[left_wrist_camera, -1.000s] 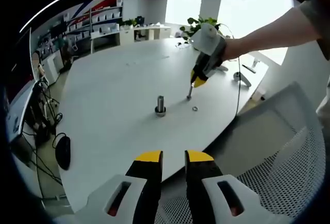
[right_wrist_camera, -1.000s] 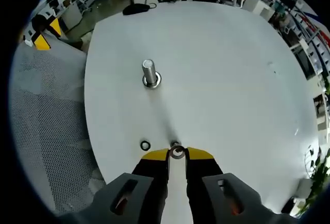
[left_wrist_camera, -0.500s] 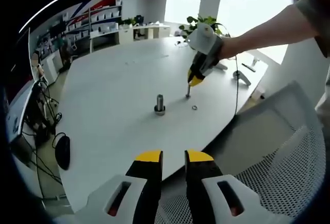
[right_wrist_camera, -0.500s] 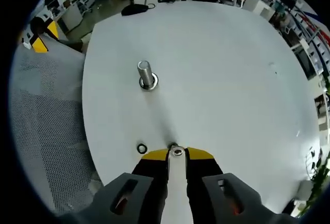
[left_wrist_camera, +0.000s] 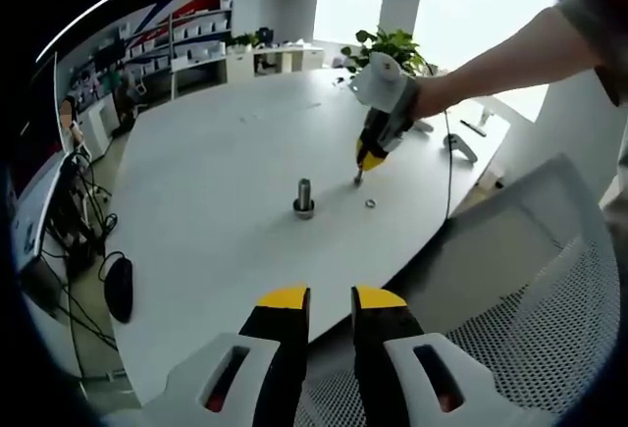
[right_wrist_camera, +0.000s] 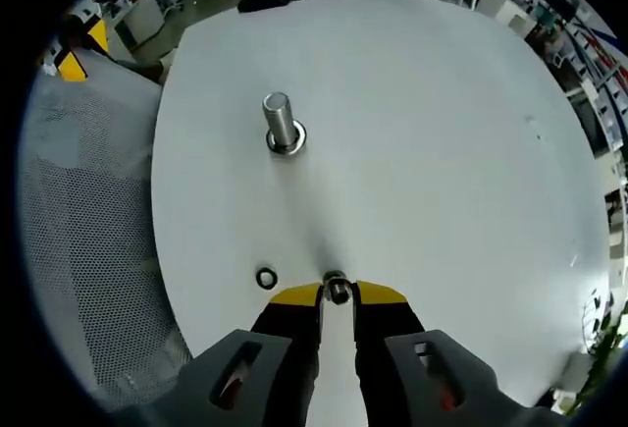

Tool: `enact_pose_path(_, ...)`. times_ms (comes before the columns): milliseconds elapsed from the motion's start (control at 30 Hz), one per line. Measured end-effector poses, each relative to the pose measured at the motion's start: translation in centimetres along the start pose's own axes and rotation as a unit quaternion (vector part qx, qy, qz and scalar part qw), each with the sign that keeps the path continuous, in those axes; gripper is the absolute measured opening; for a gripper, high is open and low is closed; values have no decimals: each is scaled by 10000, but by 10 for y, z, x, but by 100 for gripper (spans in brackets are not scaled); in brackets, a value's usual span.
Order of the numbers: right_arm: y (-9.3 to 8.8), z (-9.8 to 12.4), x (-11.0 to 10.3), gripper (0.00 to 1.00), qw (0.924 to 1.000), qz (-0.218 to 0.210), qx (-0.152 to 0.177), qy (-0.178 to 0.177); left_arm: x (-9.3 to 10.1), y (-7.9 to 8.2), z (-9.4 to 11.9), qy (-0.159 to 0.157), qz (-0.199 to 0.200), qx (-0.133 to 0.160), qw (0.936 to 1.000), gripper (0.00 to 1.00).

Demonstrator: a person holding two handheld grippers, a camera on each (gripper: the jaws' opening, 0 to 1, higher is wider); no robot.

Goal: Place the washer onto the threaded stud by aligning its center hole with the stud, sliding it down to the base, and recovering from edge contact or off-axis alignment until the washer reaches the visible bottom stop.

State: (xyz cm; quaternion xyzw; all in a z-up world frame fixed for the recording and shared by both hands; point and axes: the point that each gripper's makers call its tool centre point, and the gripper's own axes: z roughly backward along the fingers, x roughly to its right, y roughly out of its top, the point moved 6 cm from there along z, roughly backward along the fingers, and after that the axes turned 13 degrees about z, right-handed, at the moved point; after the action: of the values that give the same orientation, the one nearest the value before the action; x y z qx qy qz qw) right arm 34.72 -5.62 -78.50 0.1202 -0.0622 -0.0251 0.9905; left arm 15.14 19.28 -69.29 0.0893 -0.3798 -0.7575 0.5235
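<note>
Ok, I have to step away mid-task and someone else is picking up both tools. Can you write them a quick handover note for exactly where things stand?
Right hand-held gripper: shut on a washer at its tips, above the white table, short of the stud.
Left hand-held gripper: jaws slightly apart, holding nothing, back at the table's near edge.
Threaded stud: upright mid-table, with a ring at its base.
Spare washer: flat on the table beside the right gripper's tips.
Done: washer picked up.
Left: carry it over the stud, line up the hole, slide it to the bottom stop.
</note>
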Motion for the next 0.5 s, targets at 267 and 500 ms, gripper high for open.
enact_pose_path(267,-5,-16,-3,14,9998,-79,-158,126,1,-1,-1,-20,-14,-46,10000,14)
enact_pose_path(500,-11,-24,-6,14,9994,-186,-246,177,1,-2,-2,-44,-18,-84,10000,14)
